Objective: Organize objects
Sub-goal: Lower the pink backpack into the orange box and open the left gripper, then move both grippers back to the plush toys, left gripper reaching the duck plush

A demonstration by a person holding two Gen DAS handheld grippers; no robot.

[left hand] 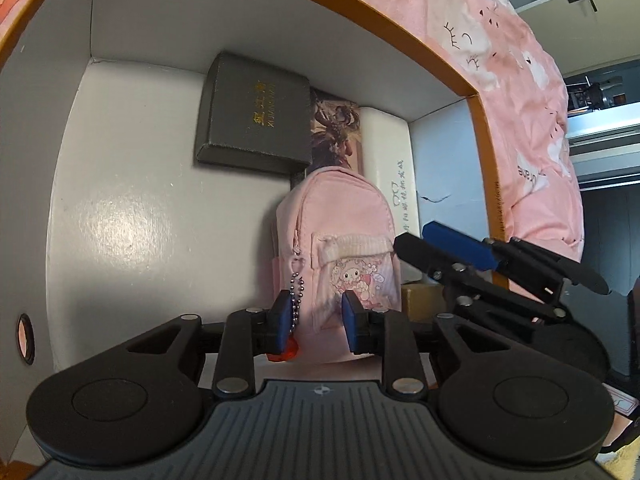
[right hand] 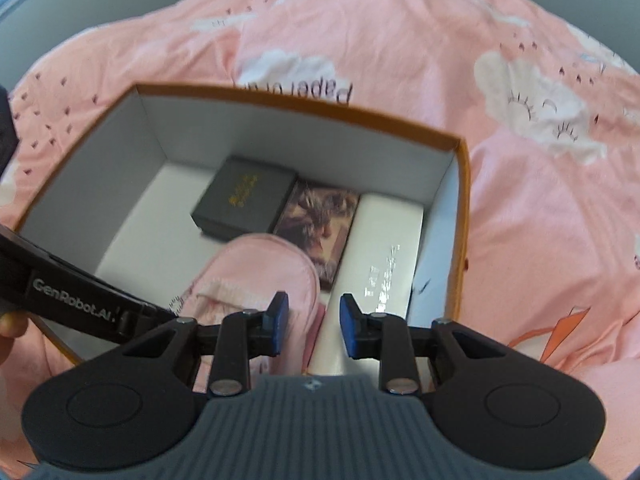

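A small pink backpack [left hand: 340,236] stands in an orange-rimmed white box [left hand: 400,12]. My left gripper [left hand: 316,320] has its blue pads on either side of the backpack's bottom edge and bead chain, seemingly holding it. In the right wrist view the backpack [right hand: 264,272] lies in the box [right hand: 304,104] beside a dark grey case [right hand: 244,196], a picture card [right hand: 320,220] and a long white box [right hand: 380,256]. My right gripper [right hand: 312,324] hovers open above the backpack's right edge, holding nothing.
The box sits on a pink cloud-print bedsheet [right hand: 400,40]. The grey case [left hand: 256,116] lies at the box's far wall. The right gripper [left hand: 480,260] reaches in from the right in the left wrist view.
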